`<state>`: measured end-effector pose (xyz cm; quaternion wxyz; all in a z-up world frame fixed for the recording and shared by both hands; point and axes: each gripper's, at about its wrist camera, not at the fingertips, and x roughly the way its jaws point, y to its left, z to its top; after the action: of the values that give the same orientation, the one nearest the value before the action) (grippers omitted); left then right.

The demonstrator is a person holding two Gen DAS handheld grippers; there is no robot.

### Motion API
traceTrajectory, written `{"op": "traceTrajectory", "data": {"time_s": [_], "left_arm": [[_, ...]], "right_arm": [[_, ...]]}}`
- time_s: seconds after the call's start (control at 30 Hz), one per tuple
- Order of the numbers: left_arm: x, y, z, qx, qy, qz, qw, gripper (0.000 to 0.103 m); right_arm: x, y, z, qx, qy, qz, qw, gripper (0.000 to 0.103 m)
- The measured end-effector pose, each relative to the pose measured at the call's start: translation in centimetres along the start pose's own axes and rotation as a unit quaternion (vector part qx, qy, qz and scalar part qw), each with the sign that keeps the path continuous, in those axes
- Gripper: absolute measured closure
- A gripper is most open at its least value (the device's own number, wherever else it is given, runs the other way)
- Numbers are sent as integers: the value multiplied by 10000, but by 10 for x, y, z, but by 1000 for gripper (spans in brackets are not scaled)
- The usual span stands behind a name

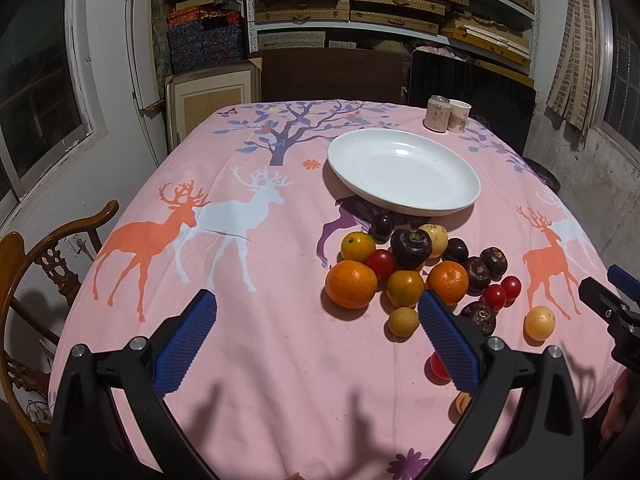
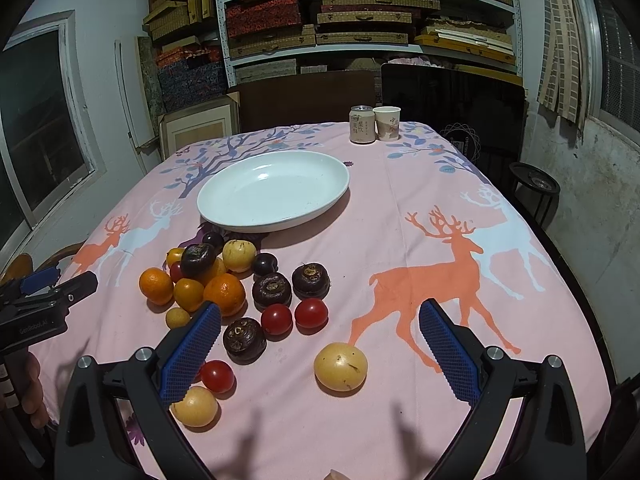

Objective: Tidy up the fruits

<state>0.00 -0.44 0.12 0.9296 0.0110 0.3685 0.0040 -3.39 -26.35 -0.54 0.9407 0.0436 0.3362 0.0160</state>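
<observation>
Jaws wide on left gripper (image 1: 318, 334) and right gripper (image 2: 320, 340), both holding nothing. Fruit pile (image 2: 224, 280) near plate (image 2: 224, 216). Far: can (image 2: 362, 125), Chinese-lettered; cup (image 2: 388, 123).

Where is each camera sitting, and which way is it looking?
Left wrist view: sits on the left gripper, looking forward over the pink tablecloth at the fruit pile and the white plate; its own open jaws show, and the right gripper at the right edge.
Right wrist view: sits on the right gripper, facing the same way, with a yellow fruit close ahead; its open jaws show, and the left gripper at the left edge.
Both share the plate, fruit pile, can and paper cup.
</observation>
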Motion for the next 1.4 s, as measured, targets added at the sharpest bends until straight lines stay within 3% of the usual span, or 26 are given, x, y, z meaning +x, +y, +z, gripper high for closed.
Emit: {"op": "traceTrajectory", "data": {"time_s": [0.47,1.4], "left_arm": [[-8,1,-14,37,-23,-13,10000,4],[-9,1,-9,43,10,-30,10000,4]], "right_arm": [[-2,-2,-3,28,-7,3,10000,4],[0,2,-3,-22,47,39,10000,4]]}}
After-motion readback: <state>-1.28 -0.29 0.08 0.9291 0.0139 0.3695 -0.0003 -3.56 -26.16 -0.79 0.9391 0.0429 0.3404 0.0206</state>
